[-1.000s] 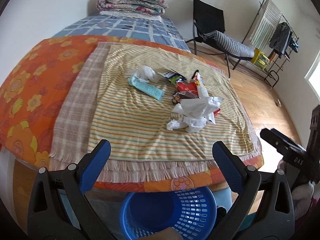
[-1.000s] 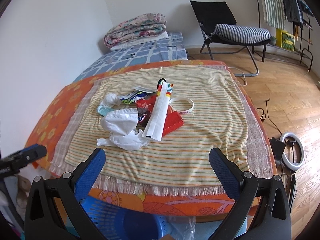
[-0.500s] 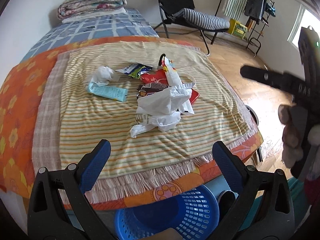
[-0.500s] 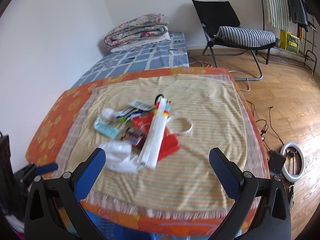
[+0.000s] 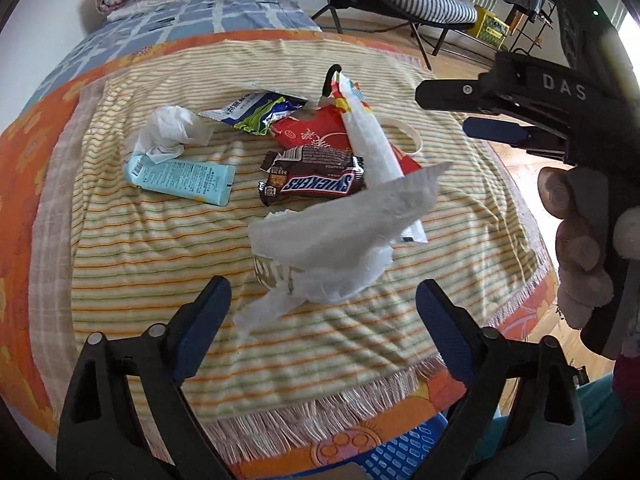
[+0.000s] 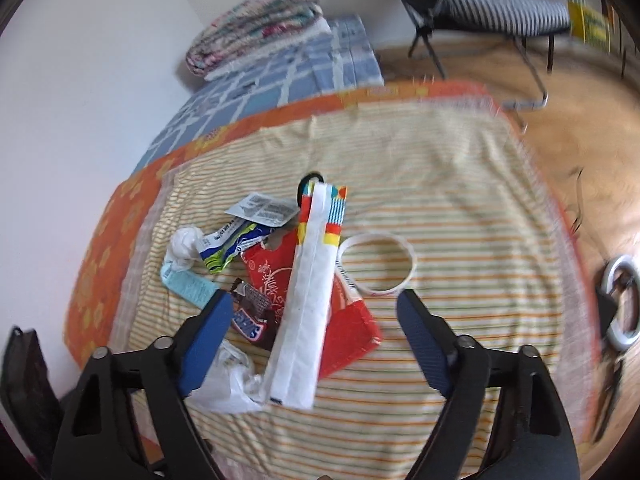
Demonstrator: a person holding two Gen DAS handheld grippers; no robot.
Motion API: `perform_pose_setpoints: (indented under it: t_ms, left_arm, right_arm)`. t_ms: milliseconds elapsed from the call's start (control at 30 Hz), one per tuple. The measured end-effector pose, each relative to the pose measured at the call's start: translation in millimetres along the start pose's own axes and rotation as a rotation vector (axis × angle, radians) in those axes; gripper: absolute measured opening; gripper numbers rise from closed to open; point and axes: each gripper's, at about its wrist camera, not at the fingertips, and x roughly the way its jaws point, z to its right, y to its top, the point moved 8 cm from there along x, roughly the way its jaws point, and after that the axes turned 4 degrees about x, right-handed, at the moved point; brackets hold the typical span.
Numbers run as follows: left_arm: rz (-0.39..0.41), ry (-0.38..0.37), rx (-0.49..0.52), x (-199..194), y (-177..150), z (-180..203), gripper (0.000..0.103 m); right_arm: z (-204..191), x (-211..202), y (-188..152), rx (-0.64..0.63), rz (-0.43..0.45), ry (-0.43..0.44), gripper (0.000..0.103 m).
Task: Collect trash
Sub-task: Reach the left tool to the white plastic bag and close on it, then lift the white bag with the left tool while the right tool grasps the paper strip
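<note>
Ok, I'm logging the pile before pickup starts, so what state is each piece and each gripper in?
Left gripper: jaws closing, nothing between the pads.
Right gripper: jaws closing, over the pile, gripping nothing.
Snickers wrapper: torn open, lying flat.
Tissue: crumpled.
White bag: crumpled, edge sticking up.
Blue tube: lying flat.
Long white packet: flat across the red packet.
White ring: flat on the striped cloth.
</note>
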Motion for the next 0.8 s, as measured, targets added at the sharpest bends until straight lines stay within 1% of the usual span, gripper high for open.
perform_pose_setpoints:
  t_ms: [67,167,267,300,333,367,433,467,600,633,667,700,800]
  left_arm:
    - [-0.014,-0.01,-0.02,7.0,1.4,-3.6,0.091]
    - [-0.035,-0.031,-0.058,15.2,3.2,-8.6,0.087]
    - [-0.046,-0.051,-0.074,21.5,2.7,-8.4,0.085]
    - [-0.051,-0.051,-0.068,23.7,2.5,-7.6,0.082]
    - [-0.06,-0.052,-0.062,26.5,1.9,-6.9,0.077]
    - [-0.069,-0.054,-0.059,29.3,0.9,-6.8,0.074]
    - [-0.073,-0.056,-0.064,31.9,0.5,-8.6,0.074]
    - [-0.076,-0.06,-0.067,32.9,0.3,-9.6,0.072]
    - [-0.073,-0.079,-0.084,31.9,0.4,-13.1,0.069]
    - [-0.072,-0.082,-0.088,31.4,0.6,-14.1,0.069]
    - [-0.071,-0.086,-0.091,31.1,0.2,-14.9,0.068]
    - [-0.071,-0.089,-0.092,31.1,0.5,-15.0,0.068]
    - [-0.068,-0.097,-0.092,31.3,1.2,-16.7,0.067]
  right_arm:
    - [1.3,11.8,4.5,0.017,-0.011,0.001,0.079]
    - [-0.3,27.0,9.8,0.003,-0.016,-0.023,0.079]
    - [0.4,42.2,14.4,-0.015,-0.021,-0.069,0.072]
    - [0.9,47.6,15.8,-0.013,-0.023,-0.079,0.07]
    - [1.9,50.6,17.9,-0.009,-0.025,-0.08,0.07]
    - [2.1,55.3,19.2,-0.002,-0.028,-0.08,0.069]
    - [2.1,61.7,20.4,0.002,-0.035,-0.08,0.064]
    - [0.9,65.9,20.6,-0.004,-0.041,-0.086,0.062]
    - [-3.6,78.6,18.4,-0.056,-0.063,-0.127,0.06]
    - [-4.6,80.9,16.2,-0.074,-0.071,-0.139,0.052]
    - [-5.3,83.2,14.7,-0.09,-0.078,-0.147,0.048]
    - [-6.2,85.1,12.5,-0.108,-0.09,-0.155,0.039]
    - [-5.6,84.6,11.0,-0.134,-0.096,-0.164,0.034]
